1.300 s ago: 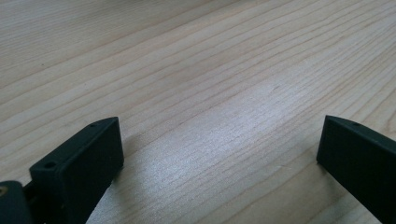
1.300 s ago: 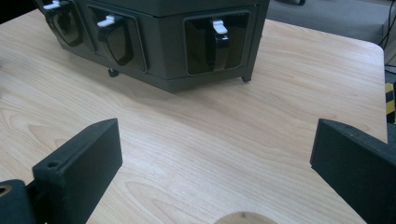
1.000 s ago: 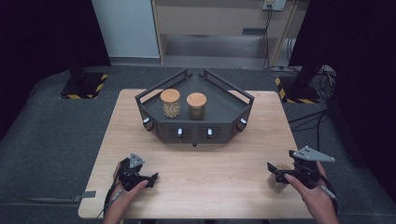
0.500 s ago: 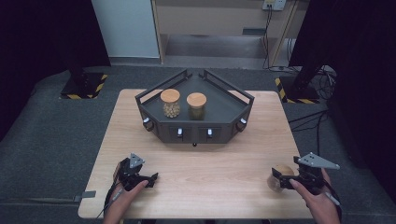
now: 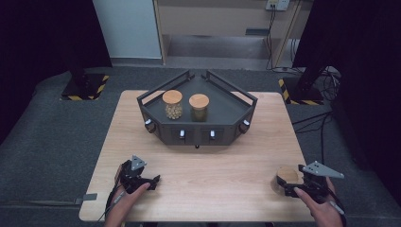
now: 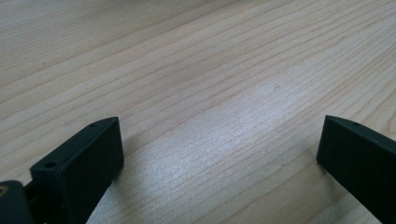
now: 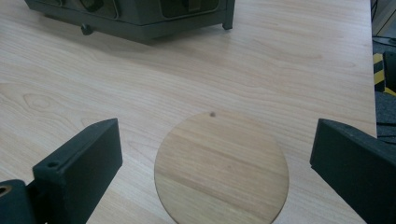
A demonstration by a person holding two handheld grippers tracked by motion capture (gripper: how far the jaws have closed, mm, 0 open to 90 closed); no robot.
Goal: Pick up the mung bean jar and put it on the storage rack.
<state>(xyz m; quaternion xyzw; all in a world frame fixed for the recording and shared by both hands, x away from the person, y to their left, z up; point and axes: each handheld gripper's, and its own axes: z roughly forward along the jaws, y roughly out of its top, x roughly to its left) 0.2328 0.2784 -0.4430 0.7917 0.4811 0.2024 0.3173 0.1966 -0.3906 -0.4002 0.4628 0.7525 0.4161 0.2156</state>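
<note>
1. The right gripper [image 5: 289,185] hangs over a jar with a wooden lid [image 7: 221,165] at the near right corner of the table [image 5: 222,161], well away from the dark angular tray [image 5: 239,101]. Its jaws stand wide apart with the lid between them, touching nothing; I judge this a line-up for gripping the jar.
2. The left gripper [image 5: 152,180] rests low at the table's near left, opposite that jar, jaws spread wide and empty, likely parked out of the way.
3. Two more wooden-lidded jars [image 5: 172,104] stand side by side in the tray.
4. Compared with a second ago, the right gripper has moved outward and nearer the table edge, to sit over the jar; the left one has not shifted.
</note>
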